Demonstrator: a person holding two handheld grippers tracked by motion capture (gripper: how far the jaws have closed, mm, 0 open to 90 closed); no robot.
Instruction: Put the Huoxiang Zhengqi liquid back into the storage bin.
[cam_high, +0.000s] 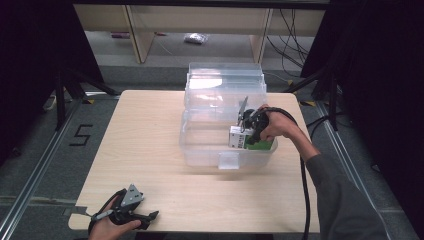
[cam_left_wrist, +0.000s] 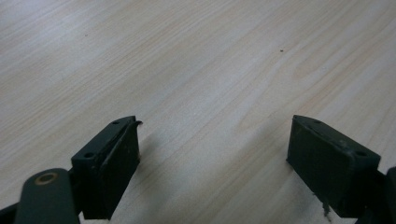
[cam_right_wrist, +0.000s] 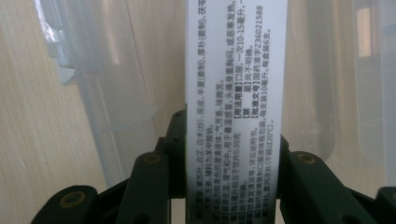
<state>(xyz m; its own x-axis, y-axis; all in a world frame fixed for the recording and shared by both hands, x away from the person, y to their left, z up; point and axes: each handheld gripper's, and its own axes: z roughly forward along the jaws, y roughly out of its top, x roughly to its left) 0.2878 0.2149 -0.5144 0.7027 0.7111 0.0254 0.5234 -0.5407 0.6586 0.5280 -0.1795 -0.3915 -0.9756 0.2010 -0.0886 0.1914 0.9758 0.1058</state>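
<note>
Right tool (cam_high: 248, 131) clamped on box (cam_high: 239, 137) inside clear bin (cam_high: 200, 150); thin grip, box could twist loose; left tool (cam_left_wrist: 212, 158) apart at counter (cam_high: 150, 150) near-left corner

Lab — floor rails (cam_high: 30, 185), cables (cam_high: 292, 40)

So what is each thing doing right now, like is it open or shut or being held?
Left tool: open, holding nothing, low over the table at its near edge.
Right tool: shut on the box, inside the bin.
Box: white and green with printed text, gripped by its sides.
Clear plastic bin: open.
Lid: swung back behind the bin.
</note>
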